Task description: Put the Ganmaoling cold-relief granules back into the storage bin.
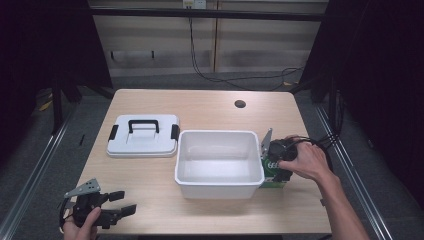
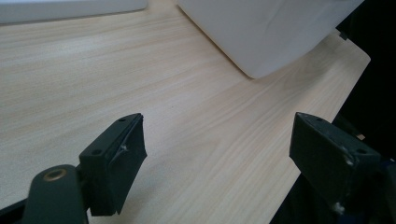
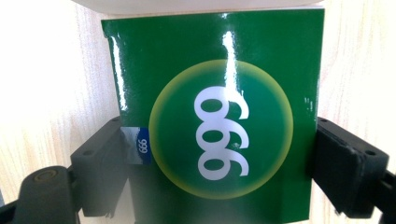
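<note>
A glossy green box with white digits in a yellow circle stands on the table against the right outer wall of the white bin. My right gripper is shut on it, one black jaw pressed to each side. From above, the same right gripper sits over the green box, a hand on top of it. My left gripper rests low at the table's front left corner, open, with bare wood between the jaws of the left gripper.
A white lid with a black handle and side clips lies flat left of the bin. The bin's corner and the lid's edge lie ahead of the left gripper. A cable hole marks the table's far side.
</note>
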`<state>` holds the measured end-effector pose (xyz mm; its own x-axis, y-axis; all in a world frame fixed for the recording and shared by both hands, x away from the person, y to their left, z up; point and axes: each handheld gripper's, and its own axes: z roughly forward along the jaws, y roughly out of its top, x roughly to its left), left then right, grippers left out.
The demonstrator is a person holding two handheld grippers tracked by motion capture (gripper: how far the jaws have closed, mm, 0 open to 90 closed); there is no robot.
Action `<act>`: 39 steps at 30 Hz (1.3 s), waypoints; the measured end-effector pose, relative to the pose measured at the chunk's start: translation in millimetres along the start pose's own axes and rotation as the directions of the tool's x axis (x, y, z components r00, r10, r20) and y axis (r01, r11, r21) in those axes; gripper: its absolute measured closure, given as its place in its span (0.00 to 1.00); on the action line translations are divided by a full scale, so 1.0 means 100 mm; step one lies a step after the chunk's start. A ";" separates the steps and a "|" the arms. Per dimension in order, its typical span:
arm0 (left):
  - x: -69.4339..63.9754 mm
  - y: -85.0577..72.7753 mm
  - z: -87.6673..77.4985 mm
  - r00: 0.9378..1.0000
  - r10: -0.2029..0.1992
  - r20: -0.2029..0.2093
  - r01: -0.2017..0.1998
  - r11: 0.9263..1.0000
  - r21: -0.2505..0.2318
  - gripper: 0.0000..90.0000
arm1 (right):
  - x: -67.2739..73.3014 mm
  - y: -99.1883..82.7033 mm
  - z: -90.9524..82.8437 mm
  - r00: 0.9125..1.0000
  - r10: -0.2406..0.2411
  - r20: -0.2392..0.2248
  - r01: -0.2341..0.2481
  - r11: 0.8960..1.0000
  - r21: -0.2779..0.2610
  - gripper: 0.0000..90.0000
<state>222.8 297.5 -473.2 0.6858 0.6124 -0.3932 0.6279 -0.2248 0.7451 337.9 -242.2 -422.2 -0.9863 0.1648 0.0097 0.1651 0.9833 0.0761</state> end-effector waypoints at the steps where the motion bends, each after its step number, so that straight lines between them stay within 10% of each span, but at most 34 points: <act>1: 0.00 0.00 0.00 1.000 0.000 0.000 0.000 1.000 0.000 0.20 | 0.00 0.00 0.00 1.000 0.005 -0.001 -0.005 1.000 0.000 0.16; 26: 0.00 0.00 0.00 1.000 -0.003 -0.001 0.003 1.000 0.001 0.20 | 0.11 -0.30 -0.17 0.996 0.093 0.005 -0.092 0.991 -0.092 0.17; 39: 0.00 0.00 0.01 1.000 -0.002 -0.004 0.002 1.000 0.004 0.20 | 0.16 -0.53 -0.36 0.987 0.158 0.000 -0.154 0.962 -0.227 0.17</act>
<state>222.9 297.1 -473.6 0.6833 0.6156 -0.3925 0.6306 -0.2266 0.7423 313.0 -294.0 -389.7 -0.9477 0.3184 0.0218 0.3101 0.9028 0.2979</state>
